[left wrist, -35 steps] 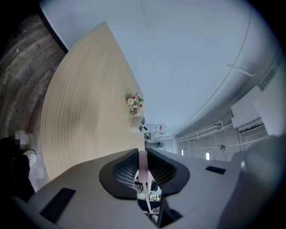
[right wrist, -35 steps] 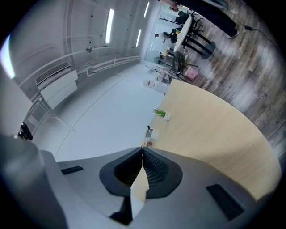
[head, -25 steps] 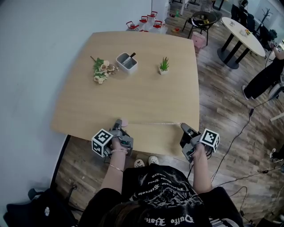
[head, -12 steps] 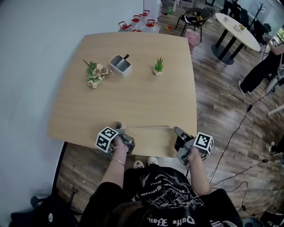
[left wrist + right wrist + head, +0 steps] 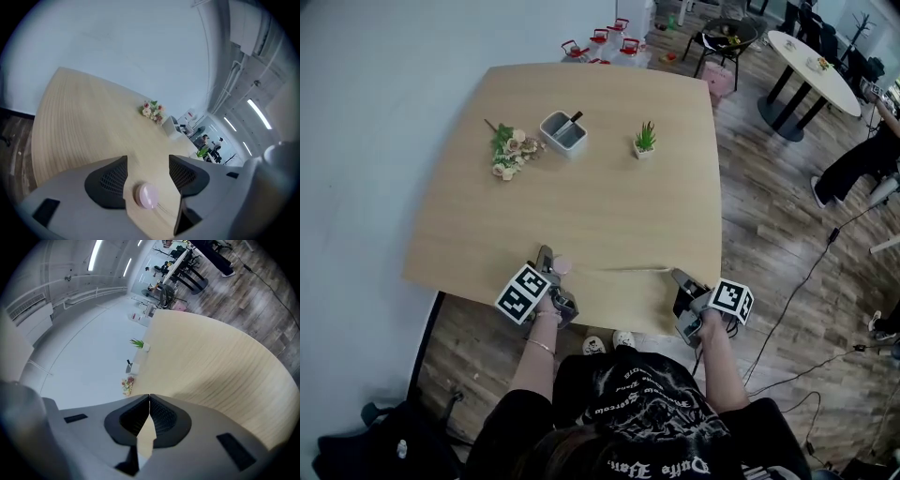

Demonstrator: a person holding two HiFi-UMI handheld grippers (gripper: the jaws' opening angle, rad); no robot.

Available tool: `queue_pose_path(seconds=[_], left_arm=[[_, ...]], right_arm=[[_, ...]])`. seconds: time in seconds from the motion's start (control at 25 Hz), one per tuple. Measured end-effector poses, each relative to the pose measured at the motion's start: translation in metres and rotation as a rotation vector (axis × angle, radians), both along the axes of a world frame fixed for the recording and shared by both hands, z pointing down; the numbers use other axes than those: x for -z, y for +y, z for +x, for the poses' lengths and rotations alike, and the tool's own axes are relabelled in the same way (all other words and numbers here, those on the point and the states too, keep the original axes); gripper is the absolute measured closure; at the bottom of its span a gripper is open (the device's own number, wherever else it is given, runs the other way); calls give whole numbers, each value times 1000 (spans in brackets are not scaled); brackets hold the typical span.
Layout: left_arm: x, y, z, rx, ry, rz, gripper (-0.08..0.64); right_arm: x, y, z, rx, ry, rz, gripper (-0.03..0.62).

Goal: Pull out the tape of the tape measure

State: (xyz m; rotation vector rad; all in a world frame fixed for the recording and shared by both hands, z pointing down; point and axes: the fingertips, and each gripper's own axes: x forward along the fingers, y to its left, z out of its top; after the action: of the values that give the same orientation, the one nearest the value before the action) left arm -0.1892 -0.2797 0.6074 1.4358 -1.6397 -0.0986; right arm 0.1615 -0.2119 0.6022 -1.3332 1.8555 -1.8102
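At the near edge of the counter [image 5: 609, 206], the left gripper [image 5: 147, 164] has its fingers wide and opening. The round pink tape measure [image 5: 147, 195] lies on the wood between them, and neither pad presses on it. Its tape [image 5: 623, 270] runs right along the edge to the right gripper [image 5: 149, 397], whose fingers are pressed together on the tape's end. Far across the counter, a square grey bin [image 5: 555, 138] holds a dark pen-like stick [image 5: 573, 122]. To its right a small white pot [image 5: 643, 152] holds a green plant [image 5: 646, 136], and a flower bunch [image 5: 511, 150] lies loose to its left.
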Motion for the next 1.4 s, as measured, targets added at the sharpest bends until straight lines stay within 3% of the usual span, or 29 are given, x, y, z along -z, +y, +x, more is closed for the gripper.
queue_pose_path(seconds=[0.2, 0.4, 0.44, 0.52, 0.68, 0.8, 0.88, 1.04, 1.16, 1.28, 1.4], left_arm=[[42, 21, -23, -66, -115, 135, 293], [52, 63, -36, -131, -163, 175, 294], [51, 70, -35, -147, -167, 172, 293], [50, 83, -36, -154, -190, 161, 293], [53, 95, -35, -169, -240, 169, 293], [67, 94, -20, -240, -264, 218, 293], [80, 93, -6, -301, -295, 266, 293], [114, 96, 31, -429, -351, 386, 293], [151, 106, 56, -493, -299, 527, 294], [176, 119, 74, -556, -346, 627, 295], [183, 122, 76, -559, -401, 648, 293]], right_arm=[[-19, -10, 5, 19, 90, -36, 575], [-34, -18, 2, 68, 189, -55, 568], [-36, -18, 1, 83, 220, -53, 522], [-38, -17, 1, 112, 279, -49, 358], [-35, -9, 3, 133, 364, -32, 307], [-16, -1, 4, 141, 419, 52, 304], [9, 2, 7, 137, 487, 156, 304], [74, 10, 15, 140, 768, 398, 305], [123, 28, 13, 110, 906, 547, 305], [147, 50, 9, 98, 983, 625, 305], [151, 55, 6, 102, 1005, 647, 305]])
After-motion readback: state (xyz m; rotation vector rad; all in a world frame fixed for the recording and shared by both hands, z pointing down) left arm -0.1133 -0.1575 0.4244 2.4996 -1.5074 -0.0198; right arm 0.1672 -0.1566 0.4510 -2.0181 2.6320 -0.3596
